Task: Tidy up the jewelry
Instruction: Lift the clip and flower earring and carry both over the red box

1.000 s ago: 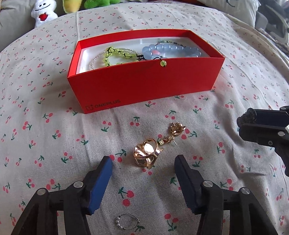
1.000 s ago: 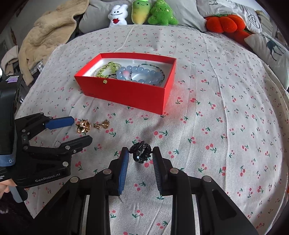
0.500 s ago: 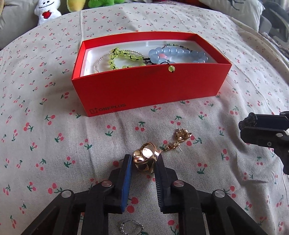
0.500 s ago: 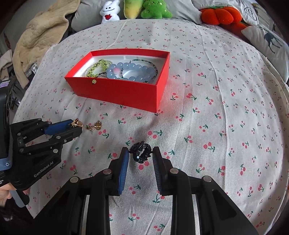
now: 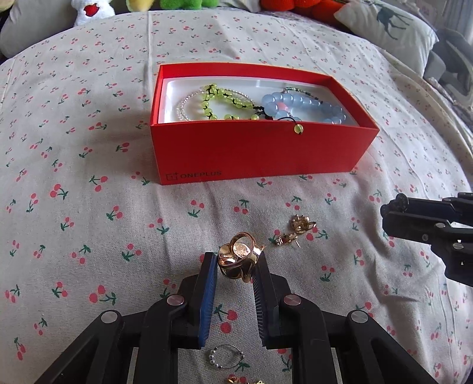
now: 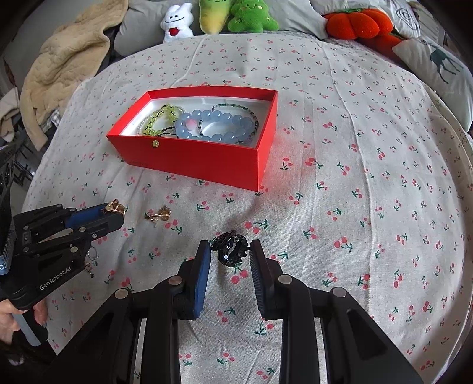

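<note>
My left gripper is shut on a chunky gold ring and holds it above the cherry-print cloth; it also shows in the right wrist view. My right gripper is shut on a black ornament, lifted off the cloth. A red OnePlus box stands ahead, open, with green, pale blue and clear bead bracelets inside. It shows in the right wrist view too. Gold earrings lie on the cloth between the gripper and the box.
A small beaded wire ring and more gold pieces lie under my left gripper. Plush toys, cushions and a beige blanket line the far edge of the bed. The right gripper's body shows at the right.
My left gripper closed on the gold ring and lifted it off the cloth, moving nearer the box. My right gripper kept its hold on the black ornament.
</note>
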Demonstrator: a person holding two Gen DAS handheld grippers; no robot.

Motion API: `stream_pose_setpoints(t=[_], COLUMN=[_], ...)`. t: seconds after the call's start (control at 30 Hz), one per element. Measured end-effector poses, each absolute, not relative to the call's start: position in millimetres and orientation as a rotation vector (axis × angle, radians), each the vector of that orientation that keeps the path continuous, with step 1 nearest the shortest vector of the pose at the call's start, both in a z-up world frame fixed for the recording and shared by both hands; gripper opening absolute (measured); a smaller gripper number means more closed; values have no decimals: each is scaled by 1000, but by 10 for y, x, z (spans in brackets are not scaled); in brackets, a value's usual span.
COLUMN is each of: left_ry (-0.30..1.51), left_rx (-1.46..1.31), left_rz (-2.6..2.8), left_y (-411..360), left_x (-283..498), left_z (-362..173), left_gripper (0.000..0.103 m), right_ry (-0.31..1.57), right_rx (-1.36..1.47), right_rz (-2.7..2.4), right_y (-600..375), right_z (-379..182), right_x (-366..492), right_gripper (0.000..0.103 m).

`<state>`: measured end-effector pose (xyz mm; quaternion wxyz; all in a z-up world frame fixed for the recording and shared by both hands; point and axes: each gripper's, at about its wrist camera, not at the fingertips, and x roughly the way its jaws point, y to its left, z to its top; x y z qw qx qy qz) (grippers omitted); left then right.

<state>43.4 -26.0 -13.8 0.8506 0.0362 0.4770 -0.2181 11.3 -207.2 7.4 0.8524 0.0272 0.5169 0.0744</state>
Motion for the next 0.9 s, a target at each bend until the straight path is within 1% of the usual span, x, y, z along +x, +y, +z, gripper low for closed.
stream_pose_setpoints(t=[0.43, 0.73, 0.9], left_ry=[971, 937, 909], left_rx=[-3, -13, 2], left_rz=[-438, -411, -406], left_y=[-142, -95, -80], left_x=[424, 521, 581], left_z=[179, 632, 732], left_gripper=[19, 19, 19], right_ry=[1023, 965, 945], right_rx=[100, 188, 231], right_rz=[192, 205, 211], right_y=[-1984, -1897, -1883], right_z=[349, 577, 670], right_x=[172, 381, 520], right_gripper=[29, 29, 29])
